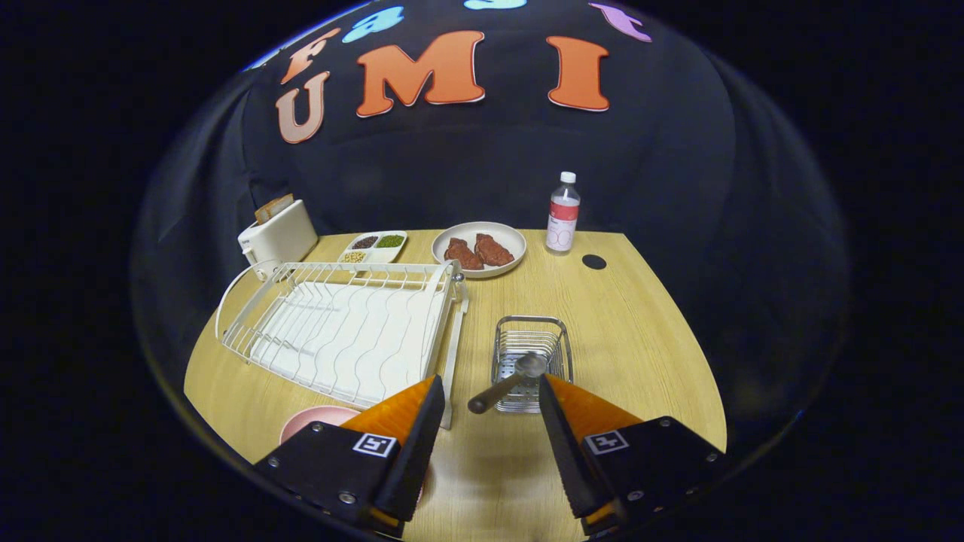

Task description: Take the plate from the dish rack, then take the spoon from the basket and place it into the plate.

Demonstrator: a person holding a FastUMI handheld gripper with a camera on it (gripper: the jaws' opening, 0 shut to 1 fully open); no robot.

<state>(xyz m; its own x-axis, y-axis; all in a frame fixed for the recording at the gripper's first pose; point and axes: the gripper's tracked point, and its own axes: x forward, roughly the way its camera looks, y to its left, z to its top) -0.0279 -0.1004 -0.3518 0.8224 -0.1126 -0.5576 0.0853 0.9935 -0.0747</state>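
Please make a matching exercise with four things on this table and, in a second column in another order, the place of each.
1. spoon
2. pink plate
3. bottle
4. toaster

a. behind the dish rack
b. leaning out of the wire basket, just ahead of the open tool
c. beside the plate of meat
d. partly under one finger of the tool

Pairs: 1-b, 2-d, 3-c, 4-a

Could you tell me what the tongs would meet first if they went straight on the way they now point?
Most likely the spoon: its handle juts out of the wire basket toward the gap of the open tongs, just ahead of them. Depth is hard to judge, so they may be close already.
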